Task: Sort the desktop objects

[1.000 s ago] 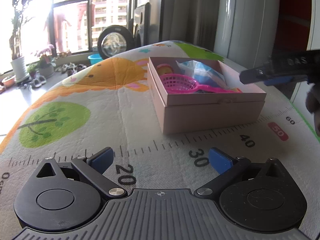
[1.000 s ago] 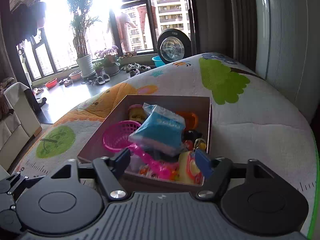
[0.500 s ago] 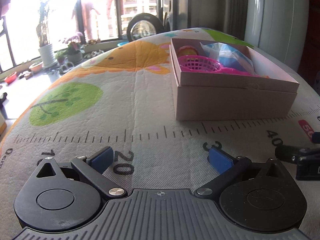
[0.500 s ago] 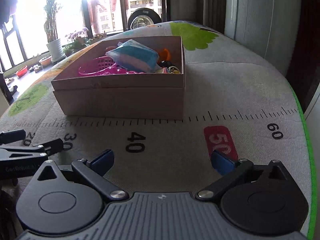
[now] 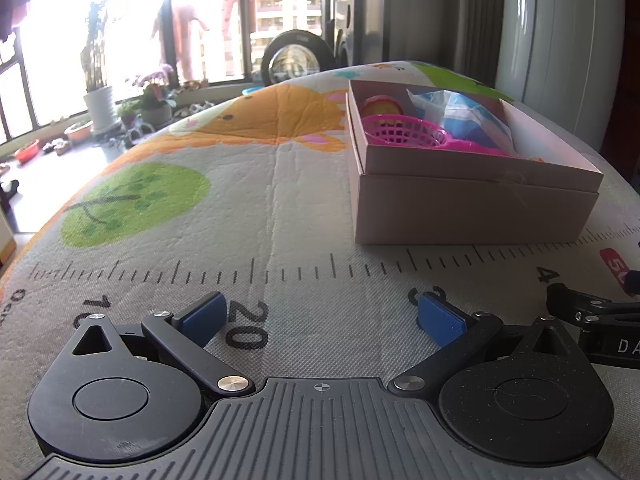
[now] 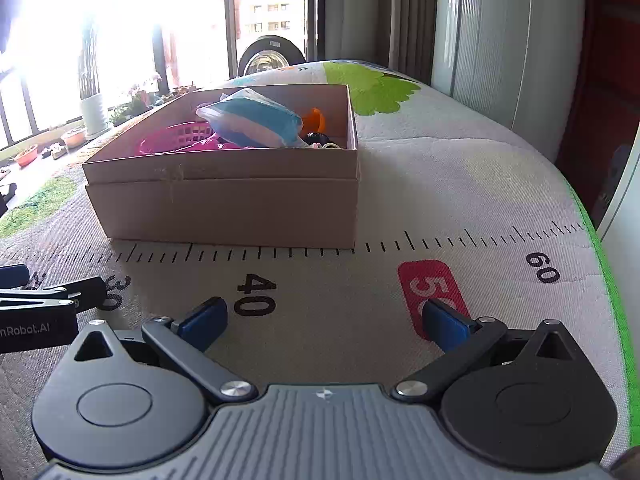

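Observation:
A pale cardboard box [image 5: 476, 208] [image 6: 224, 204] stands on the printed mat. Inside lie a pink plastic basket [image 5: 404, 132] [image 6: 180, 140], a blue and white packet [image 5: 472, 120] [image 6: 256, 122], an orange piece [image 6: 314, 118] and other small toys. My left gripper [image 5: 322, 316] rests low on the mat near the 20 and 30 marks, open, with nothing between its blue pads. My right gripper [image 6: 324, 318] sits open near the 40 and 50 marks, empty, in front of the box. Each gripper's side shows at the other view's edge.
The mat [image 5: 240, 208] carries a ruler print, a green tree and an orange animal. Its green border [image 6: 616, 304] marks the right edge. Beyond the far end are windows, potted plants [image 5: 96, 100] and a washing machine door [image 5: 296, 60]. A grey curtain hangs at the right.
My right gripper has pulled back from above the box and dropped to the mat, its fingers now wider apart. Both views have come lower; the left gripper stays open.

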